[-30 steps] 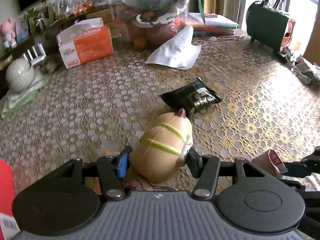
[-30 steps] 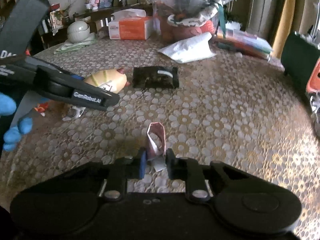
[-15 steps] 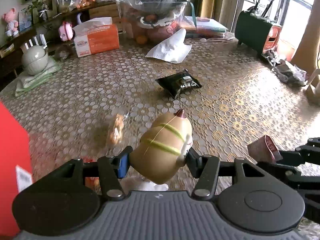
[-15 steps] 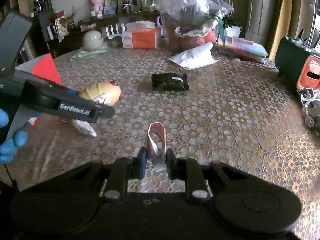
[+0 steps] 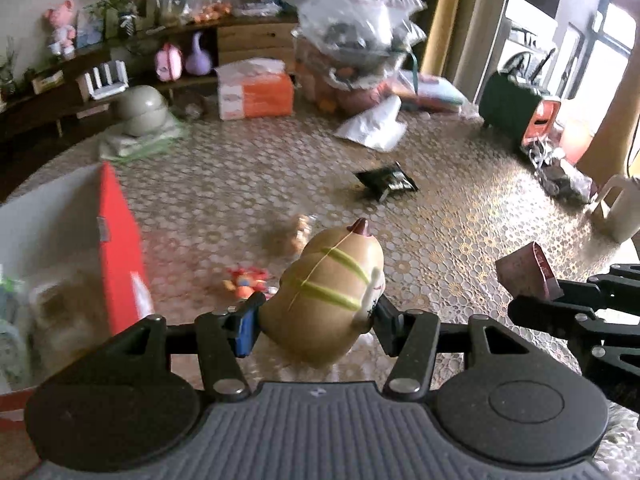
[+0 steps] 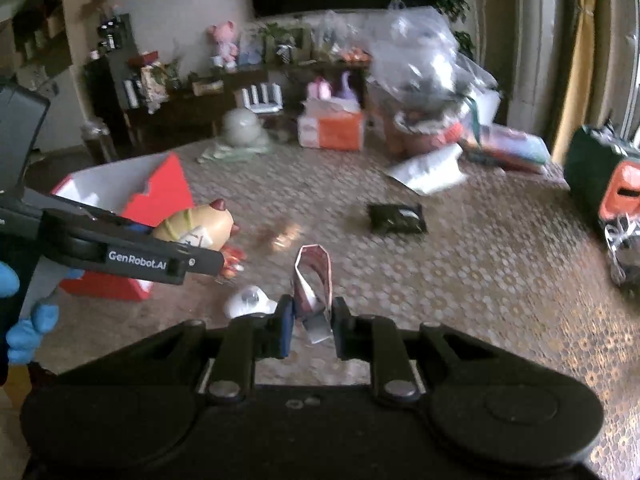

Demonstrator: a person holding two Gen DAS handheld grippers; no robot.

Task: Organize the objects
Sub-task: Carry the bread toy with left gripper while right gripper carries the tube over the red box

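Observation:
My left gripper [image 5: 314, 322] is shut on a tan squeeze toy [image 5: 328, 294] with green stripes and a red tip, held above the table; it also shows in the right wrist view [image 6: 196, 226]. My right gripper [image 6: 312, 322] is shut on a small red and white packet [image 6: 314, 280], seen at the right in the left wrist view [image 5: 526, 274]. A red open box [image 5: 120, 248] with items inside stands at the left, also in the right wrist view [image 6: 160, 192]. On the table lie a black packet [image 5: 386, 182], a small orange toy [image 5: 246, 280] and a brownish snack [image 5: 298, 232].
A white round object [image 6: 248, 302] lies just left of my right gripper. At the table's far side stand an orange tissue box [image 5: 254, 90], a grey-green pot [image 5: 140, 110], a white bag [image 5: 374, 128], a plastic-wrapped basket [image 5: 352, 56] and a dark green appliance [image 5: 514, 110].
Both grippers have risen and pulled back from the table with their loads. The red box has come into view at the left, and the small toys below are now uncovered.

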